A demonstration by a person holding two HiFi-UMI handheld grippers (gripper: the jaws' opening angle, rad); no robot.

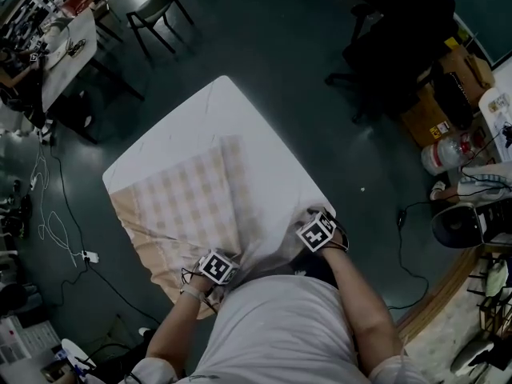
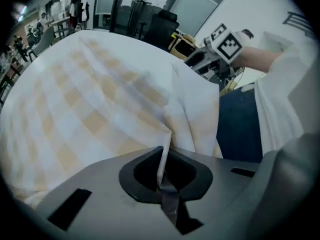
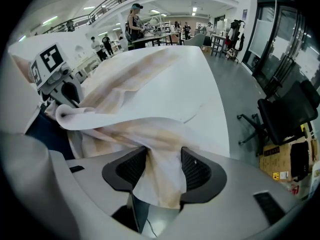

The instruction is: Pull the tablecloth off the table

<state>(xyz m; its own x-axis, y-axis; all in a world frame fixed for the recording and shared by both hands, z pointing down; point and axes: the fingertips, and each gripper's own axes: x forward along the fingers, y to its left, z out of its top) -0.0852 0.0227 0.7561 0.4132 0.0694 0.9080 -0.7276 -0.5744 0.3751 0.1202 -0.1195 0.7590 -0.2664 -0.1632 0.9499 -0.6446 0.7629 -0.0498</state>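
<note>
**Both tongs grip the near edge of the checked tablecloth**

Head view: the white bench (image 1: 240, 114) stands on a dark floor. The tablecloth (image 1: 188, 202), with a beige check, covers only the left and near part of the bench; the far and right part is bare. The near edge of the cloth is bunched in front of the person's body. The left tongs (image 1: 218, 264) are at the near left of this edge. The right tongs (image 1: 318, 232) are at the near right corner of the bench.

Left gripper view: the jaws of the left tongs (image 2: 162, 179) are closed together on a thin fold of the tablecloth. From there the cloth rises in a ridge and spreads over the bench. The right tongs are seen at the upper right, beside the person's white shirt (image 2: 282, 79).

Right gripper view: the right tongs (image 3: 161, 176) stand narrow, holding a thick bunch of the tablecloth that fills the gap between the pads and hangs below them. A black office chair (image 3: 287, 114) stands on the floor at the right.
</note>
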